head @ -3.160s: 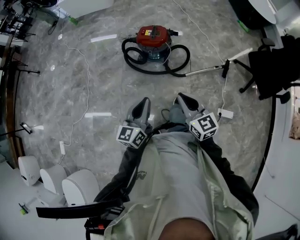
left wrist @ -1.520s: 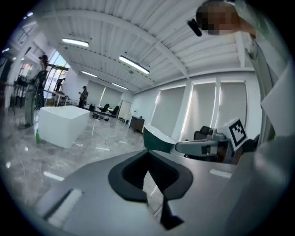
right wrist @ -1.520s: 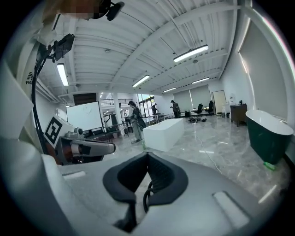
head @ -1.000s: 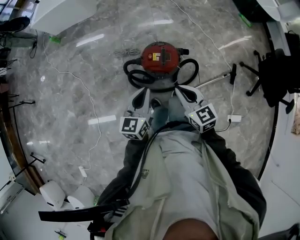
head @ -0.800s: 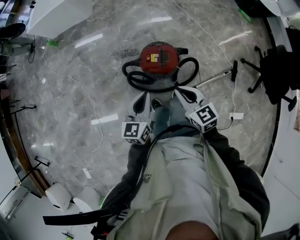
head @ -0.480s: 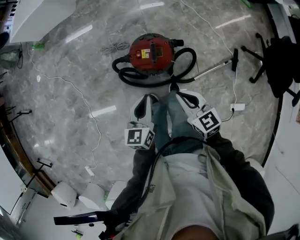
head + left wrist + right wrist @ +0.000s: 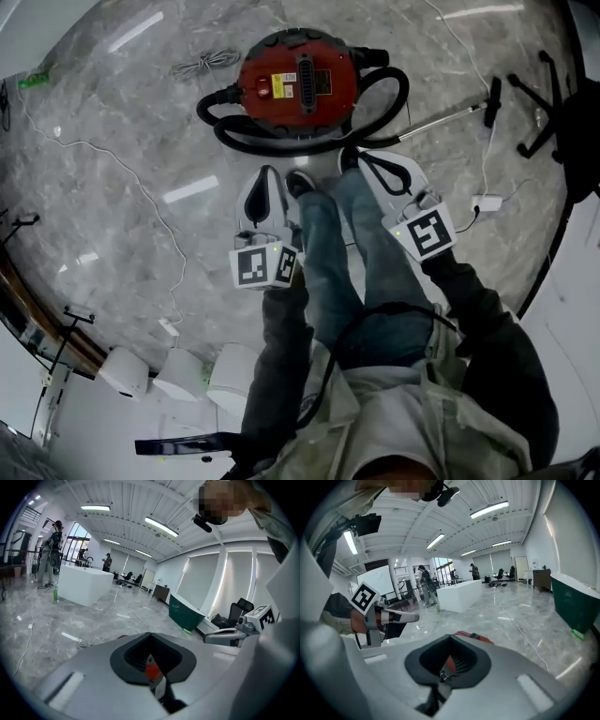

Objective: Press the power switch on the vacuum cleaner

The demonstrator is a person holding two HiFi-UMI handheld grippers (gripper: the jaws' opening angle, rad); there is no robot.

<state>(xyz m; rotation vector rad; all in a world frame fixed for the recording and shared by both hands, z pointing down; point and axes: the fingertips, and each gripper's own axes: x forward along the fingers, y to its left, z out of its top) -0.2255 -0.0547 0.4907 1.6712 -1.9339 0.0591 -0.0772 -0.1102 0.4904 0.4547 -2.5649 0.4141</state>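
Red vacuum on the grey floor, two grippers close by.
A black hose curls round the vacuum. The left gripper and right gripper are just beside the hose, jaws closed together, holding nothing.

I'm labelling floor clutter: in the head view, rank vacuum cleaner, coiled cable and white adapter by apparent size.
1. Vacuum cleaner, by far
2. Coiled cable
3. White adapter, a bit smaller
All lie on the floor, so nearness barely matters.
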